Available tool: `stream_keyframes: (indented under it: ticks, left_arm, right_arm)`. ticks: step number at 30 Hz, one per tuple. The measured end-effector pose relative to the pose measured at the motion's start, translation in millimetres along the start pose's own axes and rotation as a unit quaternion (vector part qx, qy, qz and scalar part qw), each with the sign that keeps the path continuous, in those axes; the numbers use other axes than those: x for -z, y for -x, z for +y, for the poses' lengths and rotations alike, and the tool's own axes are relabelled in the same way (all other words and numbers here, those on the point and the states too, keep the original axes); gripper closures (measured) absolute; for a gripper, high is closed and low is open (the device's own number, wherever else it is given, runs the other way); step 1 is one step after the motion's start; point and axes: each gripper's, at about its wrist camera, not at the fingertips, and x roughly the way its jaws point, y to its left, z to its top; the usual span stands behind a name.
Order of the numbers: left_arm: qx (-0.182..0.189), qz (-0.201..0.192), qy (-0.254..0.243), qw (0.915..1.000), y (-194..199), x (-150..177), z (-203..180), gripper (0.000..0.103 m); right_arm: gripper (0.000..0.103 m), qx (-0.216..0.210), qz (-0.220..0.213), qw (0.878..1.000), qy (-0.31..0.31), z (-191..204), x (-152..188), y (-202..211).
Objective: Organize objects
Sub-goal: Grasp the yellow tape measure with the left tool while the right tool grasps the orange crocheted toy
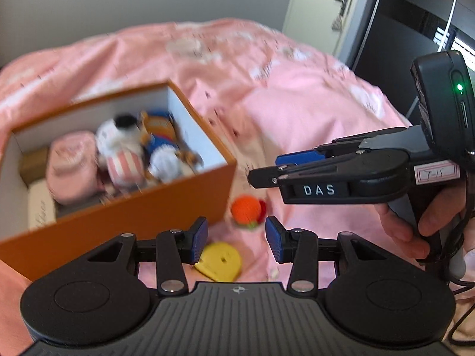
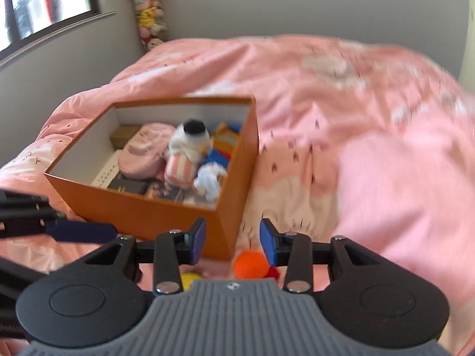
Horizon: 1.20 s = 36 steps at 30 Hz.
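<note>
An orange box (image 1: 139, 207) (image 2: 154, 213) stands on the pink bed and holds a white plush toy (image 1: 121, 139) (image 2: 190, 142), a pink pouch (image 1: 74, 169) (image 2: 145, 154) and several other items. An orange knitted ball (image 1: 248, 209) (image 2: 249, 264) lies on the cover by the box's near corner, and a flat yellow piece (image 1: 221, 261) (image 2: 187, 279) lies closer to me. My left gripper (image 1: 236, 241) is open and empty above them. My right gripper (image 2: 232, 241) (image 1: 261, 175) is open and empty too; in the left wrist view it comes in from the right, held by a hand (image 1: 406, 228).
The pink bed cover (image 1: 297, 103) (image 2: 356, 118) spreads wide to the right of the box. A grey wall, a window (image 2: 44, 3) and a column of hanging plush toys (image 2: 148, 12) lie behind it. A door (image 1: 323, 9) stands at the back right.
</note>
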Motion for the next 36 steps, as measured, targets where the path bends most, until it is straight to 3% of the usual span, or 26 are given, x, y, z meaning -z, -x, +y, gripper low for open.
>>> stream_keyframes:
  ticks: [3,7,10,15,18,23,28,36]
  left_arm:
    - [-0.002,0.037,0.009,0.9993,-15,8,4,0.042]
    - [-0.02,0.058,-0.008,0.9981,-34,18,6,0.041]
    - [-0.005,0.077,0.011,0.997,-48,25,14,0.041]
    - [-0.024,0.104,0.039,0.9936,-66,31,23,0.041]
    - [-0.007,0.117,0.068,0.9908,-76,36,33,0.041]
    - [0.002,0.132,0.107,0.9854,-89,45,47,0.041]
    - [0.02,0.12,0.133,0.9836,-92,49,57,0.041]
    - [0.016,0.123,0.094,0.9878,-98,47,44,0.037]
  right_arm:
    - [0.061,0.011,0.013,1.0,-0.02,-6,13,-12]
    - [0.061,0.051,0.02,0.998,-0.015,-10,26,-28]
    - [0.061,0.037,0.036,0.998,-0.031,-18,33,-38]
    - [0.061,0.03,0.056,0.997,-0.036,-21,43,-53]
    - [0.061,0.032,0.066,0.996,-0.04,-22,46,-59]
    - [0.061,0.03,0.069,0.996,-0.047,-24,47,-61]
    - [0.061,0.029,0.076,0.996,-0.046,-24,48,-65]
    - [0.062,0.027,0.08,0.995,-0.047,-25,48,-67]
